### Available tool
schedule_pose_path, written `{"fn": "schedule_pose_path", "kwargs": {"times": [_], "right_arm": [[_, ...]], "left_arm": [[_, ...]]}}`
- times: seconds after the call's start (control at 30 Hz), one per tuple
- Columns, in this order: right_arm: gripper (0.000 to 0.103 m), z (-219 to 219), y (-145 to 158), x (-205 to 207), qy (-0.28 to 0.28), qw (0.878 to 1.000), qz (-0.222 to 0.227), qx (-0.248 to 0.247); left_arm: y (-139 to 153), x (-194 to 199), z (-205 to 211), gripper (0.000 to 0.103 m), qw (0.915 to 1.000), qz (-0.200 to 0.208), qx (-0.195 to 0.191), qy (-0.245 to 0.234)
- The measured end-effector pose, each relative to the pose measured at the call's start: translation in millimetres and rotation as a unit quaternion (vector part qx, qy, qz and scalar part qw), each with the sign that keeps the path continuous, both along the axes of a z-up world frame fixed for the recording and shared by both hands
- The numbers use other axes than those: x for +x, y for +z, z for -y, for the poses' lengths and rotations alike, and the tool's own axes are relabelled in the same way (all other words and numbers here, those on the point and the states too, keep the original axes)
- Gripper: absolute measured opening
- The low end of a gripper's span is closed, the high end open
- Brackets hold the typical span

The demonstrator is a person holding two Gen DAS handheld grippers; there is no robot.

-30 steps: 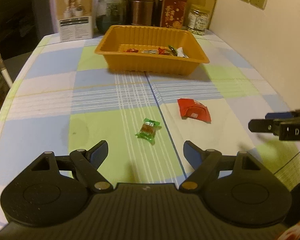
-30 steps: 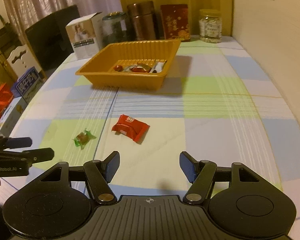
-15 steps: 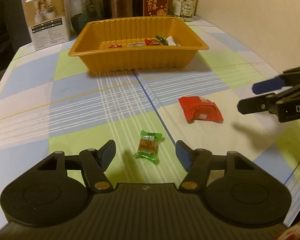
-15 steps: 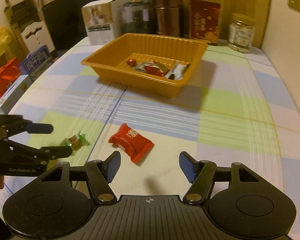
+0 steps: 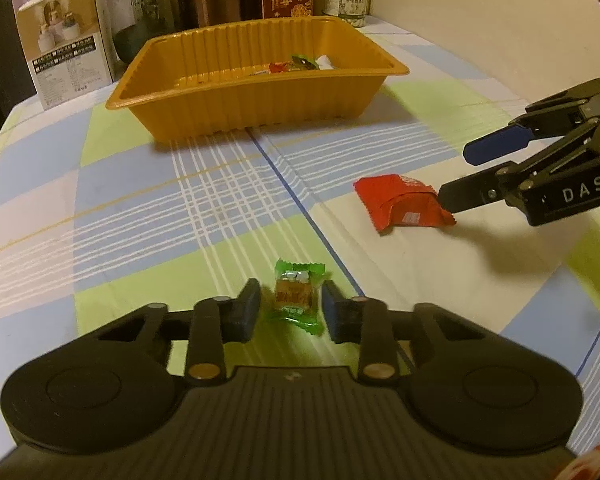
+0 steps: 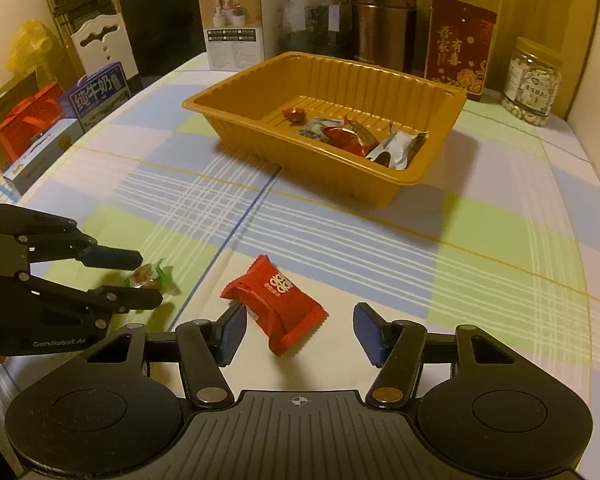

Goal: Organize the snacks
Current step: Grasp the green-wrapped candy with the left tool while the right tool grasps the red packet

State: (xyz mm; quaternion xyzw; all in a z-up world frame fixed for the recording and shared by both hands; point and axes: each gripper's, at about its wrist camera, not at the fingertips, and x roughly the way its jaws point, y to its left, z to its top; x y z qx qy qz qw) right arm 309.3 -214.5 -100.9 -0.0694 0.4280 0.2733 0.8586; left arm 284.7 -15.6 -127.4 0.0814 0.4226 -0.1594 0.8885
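On the checked tablecloth lies a green-wrapped candy (image 5: 294,298) between the fingers of my left gripper (image 5: 290,312). The jaws are closing; the right pad is at the wrapper's edge and a thin gap shows on the left. From the right wrist view, the left gripper (image 6: 150,280) brackets the candy (image 6: 150,274). A red snack packet (image 6: 276,304) lies between the fingers of my right gripper (image 6: 300,336), whose jaws are closing, with neither pad pressing on it. The left wrist view shows the right gripper (image 5: 454,174) at the red packet (image 5: 400,204). The orange tray (image 6: 340,180) behind holds several wrapped snacks.
Behind the tray (image 5: 236,120) stand a white box (image 6: 232,28), a glass jar (image 6: 316,20), a copper canister (image 6: 384,20), a red box (image 6: 460,44) and a jar of nuts (image 6: 532,80). Cartons (image 6: 100,92) sit beyond the table's left edge. A wall runs along the right.
Both grippers dropped toward the table and forward. The left jaws narrowed a lot around the green candy. The right gripper came over the red packet and narrowed a little.
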Motion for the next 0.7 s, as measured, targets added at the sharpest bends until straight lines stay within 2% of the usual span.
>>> {"fn": "schedule_pose_path", "kwargs": {"times": [0.07, 0.27, 0.43, 0.7], "right_arm": [[0.059, -2.0, -1.4, 1.0, 0.007, 1.0, 0.002, -0.002], [0.059, -8.8, -5.5, 4.1, 0.036, 0.999, 0.01, -0.011], [0.056, -16.9, -9.2, 10.5, 0.072, 0.997, 0.019, -0.026], [0.05, -34.6, -25.2, 23.2, 0.131, 0.99, 0.011, -0.057]], "left_arm": [[0.0, 0.1, -0.3, 0.021, 1.0, 0.001, -0.001, 0.003], [6.9, -0.7, -6.9, 0.017, 0.9996, 0.0, -0.02, 0.022], [11.7, -3.4, -15.1, 0.017, 0.998, -0.002, -0.046, 0.042], [10.8, -6.5, -17.0, 0.017, 0.9977, -0.001, -0.051, 0.044]]}}
